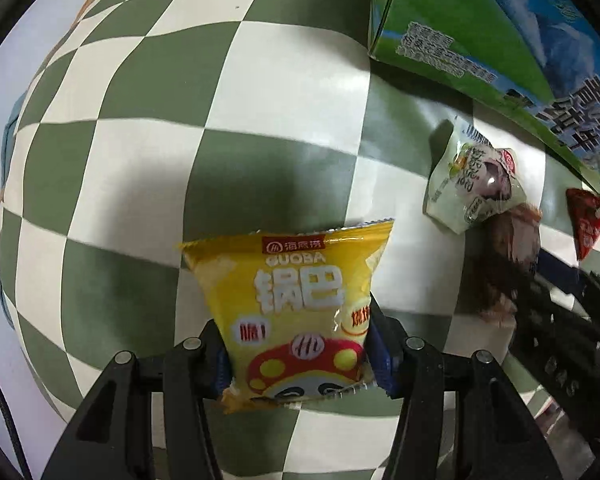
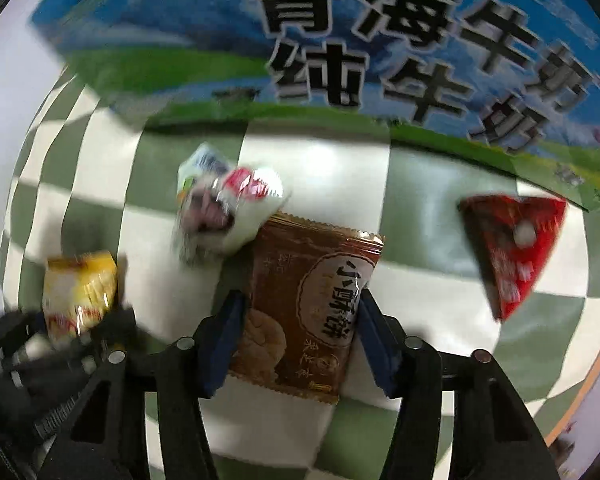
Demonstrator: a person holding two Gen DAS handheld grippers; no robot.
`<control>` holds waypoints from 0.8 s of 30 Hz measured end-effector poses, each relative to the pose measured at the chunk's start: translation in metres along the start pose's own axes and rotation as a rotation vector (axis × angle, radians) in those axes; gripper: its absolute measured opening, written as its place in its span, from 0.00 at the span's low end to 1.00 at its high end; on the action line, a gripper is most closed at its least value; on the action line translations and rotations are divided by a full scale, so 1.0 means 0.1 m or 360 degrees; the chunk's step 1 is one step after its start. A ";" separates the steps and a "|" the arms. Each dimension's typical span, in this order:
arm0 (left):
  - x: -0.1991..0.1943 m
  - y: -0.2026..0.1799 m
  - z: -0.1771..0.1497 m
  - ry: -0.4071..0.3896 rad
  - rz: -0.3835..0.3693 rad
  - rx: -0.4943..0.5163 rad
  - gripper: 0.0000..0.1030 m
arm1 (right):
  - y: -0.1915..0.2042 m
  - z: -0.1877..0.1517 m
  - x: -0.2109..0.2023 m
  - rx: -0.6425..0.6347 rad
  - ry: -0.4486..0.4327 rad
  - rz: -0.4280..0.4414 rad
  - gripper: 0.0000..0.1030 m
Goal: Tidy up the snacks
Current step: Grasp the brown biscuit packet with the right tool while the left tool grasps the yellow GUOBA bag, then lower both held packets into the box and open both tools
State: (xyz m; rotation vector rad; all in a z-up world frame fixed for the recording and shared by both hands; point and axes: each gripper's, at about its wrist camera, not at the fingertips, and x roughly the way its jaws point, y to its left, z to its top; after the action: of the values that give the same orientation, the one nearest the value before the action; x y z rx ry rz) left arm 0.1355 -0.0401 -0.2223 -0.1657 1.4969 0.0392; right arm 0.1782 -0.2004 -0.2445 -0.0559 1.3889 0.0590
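Observation:
My left gripper is shut on a yellow Guoba snack packet, held above the green and white checked cloth. It also shows in the right wrist view. My right gripper is shut on a brown pastry packet, seen blurred in the left wrist view. A white and green snack packet lies on the cloth, also in the right wrist view. A red triangular packet lies to the right, also in the left wrist view.
A large blue and green milk carton box stands at the back of the cloth, also in the left wrist view. The cloth's edge runs along the left, with white surface beyond.

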 end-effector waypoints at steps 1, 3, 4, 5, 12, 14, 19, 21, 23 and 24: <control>0.03 0.03 -0.02 0.0011 -0.0011 0.0005 0.50 | -0.03 -0.09 -0.04 0.0001 0.0023 0.0027 0.57; 0.04 0.04 -0.14 0.0044 -0.0060 0.0019 0.50 | -0.05 -0.21 -0.07 -0.0001 0.0061 0.0058 0.57; 0.05 0.04 -0.20 0.0070 -0.0085 0.0028 0.50 | -0.06 -0.28 -0.09 0.0004 0.0087 0.0085 0.57; 0.06 0.01 -0.28 0.0087 -0.0097 0.0034 0.50 | -0.07 -0.36 -0.11 0.0008 0.0119 0.0116 0.57; 0.20 -0.06 -0.55 0.0137 -0.0081 0.0081 0.50 | -0.13 -0.64 -0.05 0.0082 0.0215 0.0222 0.57; 0.25 -0.03 -0.55 0.0149 -0.0074 0.0085 0.50 | -0.16 -0.66 0.00 0.0110 0.0218 0.0231 0.57; 0.34 -0.09 -0.53 0.0152 -0.0058 0.0086 0.50 | -0.36 -0.69 0.01 0.0171 0.0224 0.0260 0.59; 0.46 -0.32 -0.46 0.0152 -0.0052 0.0083 0.50 | -0.38 -0.63 0.02 0.0186 0.0222 0.0268 0.60; 0.50 -0.30 -0.43 0.0152 -0.0048 0.0077 0.50 | -0.48 -0.68 -0.01 0.0200 0.0224 0.0270 0.62; 0.49 -0.28 -0.46 0.0152 -0.0046 0.0075 0.50 | -0.49 -0.66 0.01 0.0206 0.0223 0.0270 0.62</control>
State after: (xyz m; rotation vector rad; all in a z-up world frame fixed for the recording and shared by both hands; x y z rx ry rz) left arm 0.0976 -0.0774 -0.2716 -0.1528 1.5891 -0.0278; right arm 0.1175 -0.2539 -0.2573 0.1688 1.5324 0.1084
